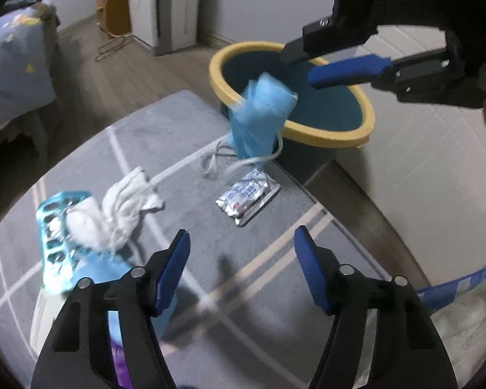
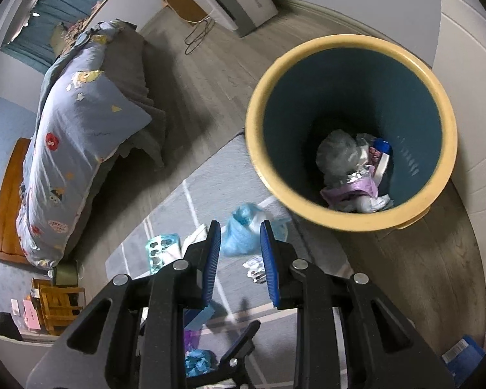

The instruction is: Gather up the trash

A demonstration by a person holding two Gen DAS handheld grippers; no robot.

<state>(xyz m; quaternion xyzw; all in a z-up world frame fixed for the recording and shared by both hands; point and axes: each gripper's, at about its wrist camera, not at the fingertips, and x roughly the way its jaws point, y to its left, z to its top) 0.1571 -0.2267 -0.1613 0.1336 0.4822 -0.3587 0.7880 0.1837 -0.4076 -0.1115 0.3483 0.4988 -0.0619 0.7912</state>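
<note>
A blue face mask (image 1: 262, 113) hangs in the air at the near rim of the teal bin with a yellow rim (image 1: 363, 136), below my right gripper (image 1: 299, 68), whose jaws stand open. In the right wrist view the mask (image 2: 243, 236) shows blurred between the fingers of my right gripper (image 2: 238, 243), not pinched; the bin (image 2: 350, 217) holds several scraps. My left gripper (image 1: 241, 262) is open and empty above the grey rug (image 1: 243, 291). On the rug lie a foil blister pack (image 1: 248, 196), a white crumpled tissue (image 1: 126, 204) and a teal blister tray (image 1: 55, 236).
A bed with a blue patterned quilt (image 2: 74, 149) stands at the left. A white appliance (image 1: 162, 6) and a wooden box with a cable (image 1: 113, 9) stand at the far wall. A white cabinet (image 1: 421, 149) is right of the bin.
</note>
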